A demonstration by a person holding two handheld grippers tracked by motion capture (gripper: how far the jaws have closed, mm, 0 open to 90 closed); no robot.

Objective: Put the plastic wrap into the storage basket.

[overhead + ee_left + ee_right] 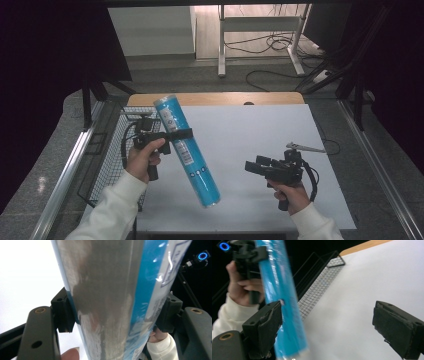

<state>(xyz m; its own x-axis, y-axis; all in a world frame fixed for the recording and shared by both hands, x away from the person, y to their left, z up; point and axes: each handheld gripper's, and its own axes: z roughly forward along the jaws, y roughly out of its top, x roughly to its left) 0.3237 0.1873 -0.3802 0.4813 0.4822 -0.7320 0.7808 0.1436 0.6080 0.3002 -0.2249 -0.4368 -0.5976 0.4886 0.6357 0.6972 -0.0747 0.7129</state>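
**High view: blue tube lifted, not yet set anywhere**

High view is showing the left gripper (181, 136) clamping a long blue tube (187, 150) around its upper middle, holding it tilted in the air over the left part of the white table (260, 140). Its top end is leaning toward the far left, above the wire basket (112, 150) beside the table; its bottom end is hanging nearer the person. The left gripper view is confirming the hold: both jaws are pressing against the tube's sides. The right gripper (254, 167) is waiting well apart on the right with nothing between its spread jaws, pointing toward the tube. So the pickup looks done. What seems left is moving the tube to its place, perhaps the basket or a handover to the right gripper; I cannot tell which.
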